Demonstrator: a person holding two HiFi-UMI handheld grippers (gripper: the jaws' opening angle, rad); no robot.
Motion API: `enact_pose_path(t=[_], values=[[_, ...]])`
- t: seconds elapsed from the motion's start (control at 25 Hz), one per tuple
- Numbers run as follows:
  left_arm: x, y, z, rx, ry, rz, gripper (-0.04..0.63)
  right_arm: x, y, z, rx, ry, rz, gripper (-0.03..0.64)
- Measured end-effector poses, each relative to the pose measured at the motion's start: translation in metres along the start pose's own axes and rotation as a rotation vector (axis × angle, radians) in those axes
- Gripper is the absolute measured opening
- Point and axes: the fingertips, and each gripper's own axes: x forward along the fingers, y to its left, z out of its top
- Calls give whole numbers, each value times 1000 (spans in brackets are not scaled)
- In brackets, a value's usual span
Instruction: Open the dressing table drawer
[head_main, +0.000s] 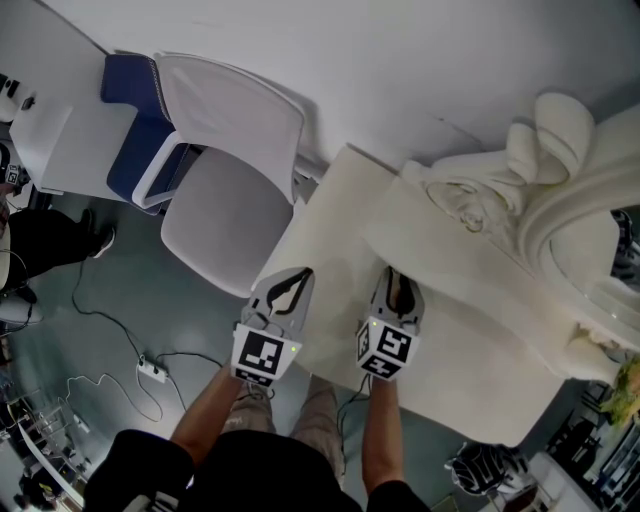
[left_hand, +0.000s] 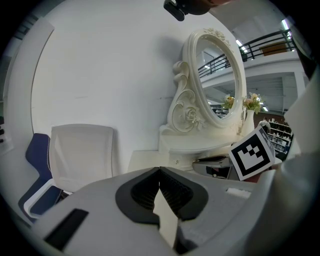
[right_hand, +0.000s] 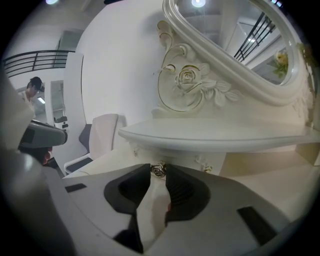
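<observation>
my right gripper (right_hand: 158, 168) pinched on small metal knob (right_hand: 159, 171) of drawer (right_hand: 182, 156), tucked under mirror shelf (right_hand: 210, 135). keep pinch firm, pull straight back, level, slow; knob tiny, may slip. my left gripper (left_hand: 159, 169) closed, empty, alongside.

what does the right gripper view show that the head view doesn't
Only the right gripper view: the small knob pinched between the jaws of the right gripper, on the drawer front under the shelf. Only the head view: the power strip on the floor and the person's legs. Both: the white chair and the cream dressing table.
</observation>
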Motion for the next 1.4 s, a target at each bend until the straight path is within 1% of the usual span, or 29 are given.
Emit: enact_pose_path(t=[0.12, 0.24, 0.56, 0.92, 1.12, 1.24, 1.4], values=[[0, 0, 0, -2, 2, -2, 3, 1, 0, 0, -10, -4, -4, 95], [0, -2, -3, -25, 15, -6, 3, 1, 0, -1, -8, -2, -6, 94], [0, -3, 1, 10, 1, -12, 3, 0, 2, 0, -3, -1, -1, 92], [-7, -6, -2, -11, 13, -15, 3, -10, 5, -8, -1, 9, 12, 91], [-14, -10, -1, 0, 9, -20, 3, -17, 8, -11, 2, 12, 16, 91], [-19, -12, 3, 30, -10, -21, 3, -21, 7, -14, 7, 18, 13, 92], [-26, -14, 3, 40, -17, -18, 3, -24, 9, -15, 2, 22, 23, 91]])
